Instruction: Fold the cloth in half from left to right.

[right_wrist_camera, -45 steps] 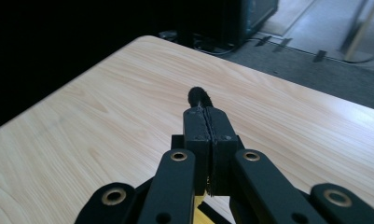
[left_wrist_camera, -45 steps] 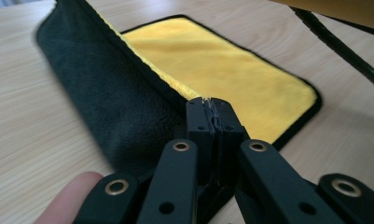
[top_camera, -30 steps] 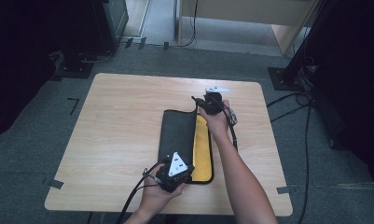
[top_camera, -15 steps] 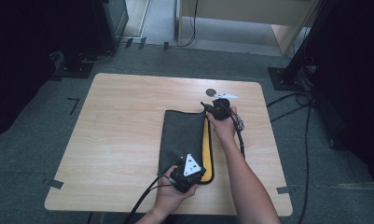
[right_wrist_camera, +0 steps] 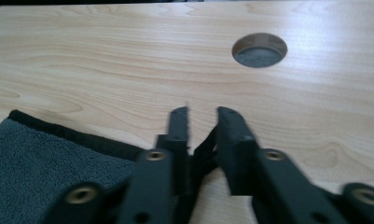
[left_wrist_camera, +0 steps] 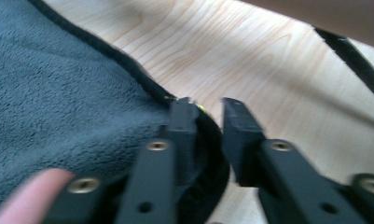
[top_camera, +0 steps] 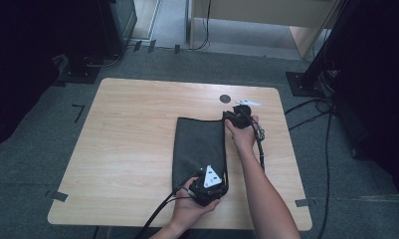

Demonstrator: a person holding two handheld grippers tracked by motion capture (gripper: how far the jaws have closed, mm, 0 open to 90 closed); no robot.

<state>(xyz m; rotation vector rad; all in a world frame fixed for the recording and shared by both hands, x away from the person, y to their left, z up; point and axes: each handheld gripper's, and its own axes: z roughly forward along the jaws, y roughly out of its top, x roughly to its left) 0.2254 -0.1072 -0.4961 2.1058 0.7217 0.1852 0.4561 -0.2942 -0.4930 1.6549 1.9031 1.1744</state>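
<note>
The table (top_camera: 132,129) carries a dark grey towel (top_camera: 199,147) folded flat, right of centre; the left claw (left_wrist_camera: 208,116) at its 5 o'clock corner and the right claw (right_wrist_camera: 203,123) at its 1 o'clock corner have just been opening, jaws parted, the hem loose between them.

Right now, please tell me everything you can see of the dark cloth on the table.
The cloth is dark grey and fleecy, like a towel, with a black sewn border. It lies flat, folded into a long rectangle, on the right half of the wooden table. The left gripper stands at its near right corner, the right gripper at its far right corner. Both jaws have just been opening, with the border between them, pads apart.
</note>
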